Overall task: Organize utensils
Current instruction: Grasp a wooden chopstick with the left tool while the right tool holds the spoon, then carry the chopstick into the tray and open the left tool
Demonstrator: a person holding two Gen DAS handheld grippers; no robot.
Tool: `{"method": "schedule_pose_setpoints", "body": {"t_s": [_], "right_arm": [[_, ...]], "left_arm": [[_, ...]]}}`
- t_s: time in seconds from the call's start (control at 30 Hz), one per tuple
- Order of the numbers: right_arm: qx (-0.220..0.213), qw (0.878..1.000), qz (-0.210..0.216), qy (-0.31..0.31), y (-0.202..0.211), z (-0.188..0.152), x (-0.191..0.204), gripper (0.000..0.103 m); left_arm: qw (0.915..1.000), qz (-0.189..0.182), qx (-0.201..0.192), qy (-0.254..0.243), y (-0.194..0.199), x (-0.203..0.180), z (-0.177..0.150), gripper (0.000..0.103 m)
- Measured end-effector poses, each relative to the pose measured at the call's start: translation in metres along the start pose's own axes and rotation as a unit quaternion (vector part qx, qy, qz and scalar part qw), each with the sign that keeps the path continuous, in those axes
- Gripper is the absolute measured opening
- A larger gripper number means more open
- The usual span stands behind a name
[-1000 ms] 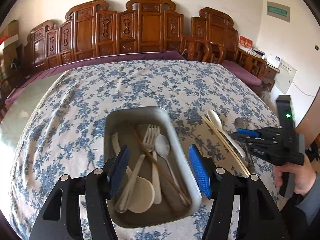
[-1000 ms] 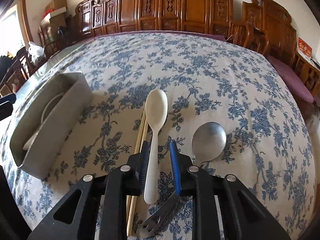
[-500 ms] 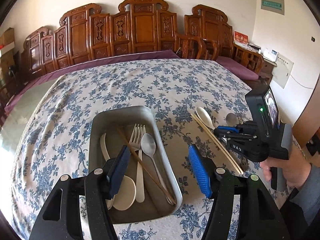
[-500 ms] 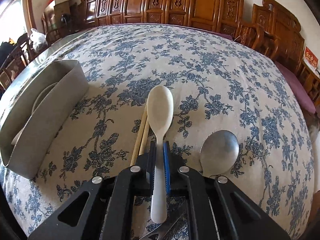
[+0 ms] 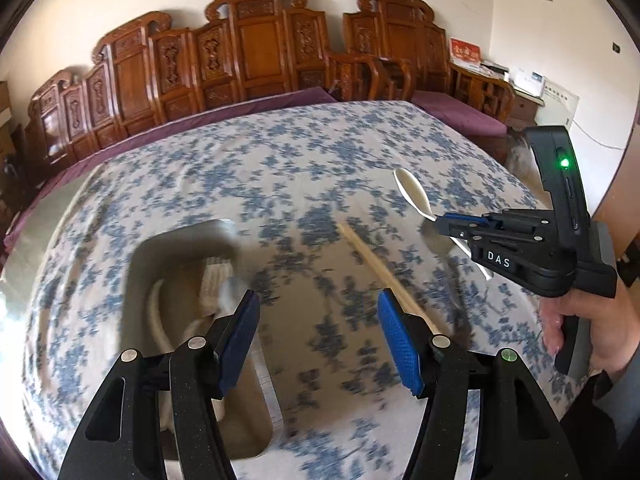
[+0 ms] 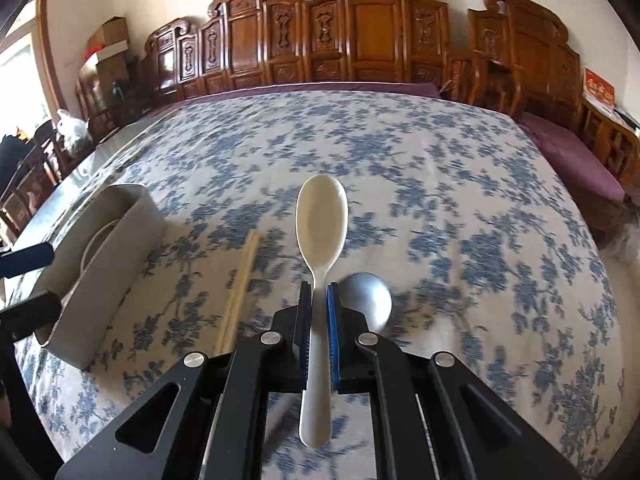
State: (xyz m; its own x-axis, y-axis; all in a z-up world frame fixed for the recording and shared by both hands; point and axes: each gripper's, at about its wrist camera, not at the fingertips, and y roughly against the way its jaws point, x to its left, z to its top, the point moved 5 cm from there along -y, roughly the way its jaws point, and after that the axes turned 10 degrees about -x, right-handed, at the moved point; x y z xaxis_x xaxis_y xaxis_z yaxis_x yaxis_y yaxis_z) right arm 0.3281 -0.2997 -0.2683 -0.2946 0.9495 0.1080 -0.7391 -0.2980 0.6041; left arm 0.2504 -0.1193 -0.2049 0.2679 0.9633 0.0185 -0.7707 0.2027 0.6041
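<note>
White spoon (image 6: 320,224): light, stiff, slick | right hand-held gripper (image 6: 319,300) clamped on its handle, bowl forward above surface (image 6: 440,200) | I keep the hold near the neck | left hand-held gripper (image 5: 318,336) open, empty, beside tray (image 5: 192,240)

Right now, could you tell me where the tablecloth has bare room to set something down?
The far half of the tablecloth, beyond the white spoon, is bare up to the wooden chairs, as is its right side. It is crowded near the right claw: the chopsticks, metal spoon and metal tray.
</note>
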Motion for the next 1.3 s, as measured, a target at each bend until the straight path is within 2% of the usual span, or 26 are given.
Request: {"method": "schedule_pose_setpoints", "body": {"t_s": [0.2,0.5,0.73,0.9,0.97,1.03,1.07,1.13,1.3], "right_arm": [[-0.002,1.000,-0.004,-0.027,0.005,-0.005,-0.023,0.009],[-0.009,0.999,0.008,-0.051,0.009,-0.003,-0.032,0.009],[-0.014,0.998,0.017,-0.051,0.011,0.000,-0.028,0.009],[-0.015,0.998,0.017,-0.052,0.012,0.001,-0.028,0.009],[-0.014,0.998,0.017,-0.051,0.012,0.001,-0.028,0.009],[-0.014,0.998,0.017,-0.050,0.012,0.001,-0.027,0.009],[-0.013,0.999,0.017,-0.050,0.012,0.001,-0.027,0.009],[-0.013,0.998,0.018,-0.050,0.013,0.001,-0.025,0.009],[-0.011,0.999,0.019,-0.041,0.012,0.001,-0.017,0.009]], "left_arm": [[0.9995,-0.016,0.028,-0.003,-0.035,-0.029,-0.001,0.058],[0.9966,0.011,0.081,-0.007,-0.088,-0.042,-0.018,0.058],[0.9954,0.027,0.092,-0.010,-0.100,-0.043,-0.022,0.051],[0.9942,0.035,0.101,-0.010,-0.107,-0.043,-0.020,0.049],[0.9942,0.028,0.103,-0.004,-0.107,-0.043,-0.019,0.041],[0.9942,0.024,0.105,-0.001,-0.106,-0.042,-0.020,0.025],[0.9941,0.023,0.106,-0.001,-0.105,-0.042,-0.021,0.022],[0.9940,0.021,0.107,0.000,-0.103,-0.041,-0.022,0.007],[0.9934,0.026,0.112,0.000,-0.095,-0.032,-0.027,0.004]]}}
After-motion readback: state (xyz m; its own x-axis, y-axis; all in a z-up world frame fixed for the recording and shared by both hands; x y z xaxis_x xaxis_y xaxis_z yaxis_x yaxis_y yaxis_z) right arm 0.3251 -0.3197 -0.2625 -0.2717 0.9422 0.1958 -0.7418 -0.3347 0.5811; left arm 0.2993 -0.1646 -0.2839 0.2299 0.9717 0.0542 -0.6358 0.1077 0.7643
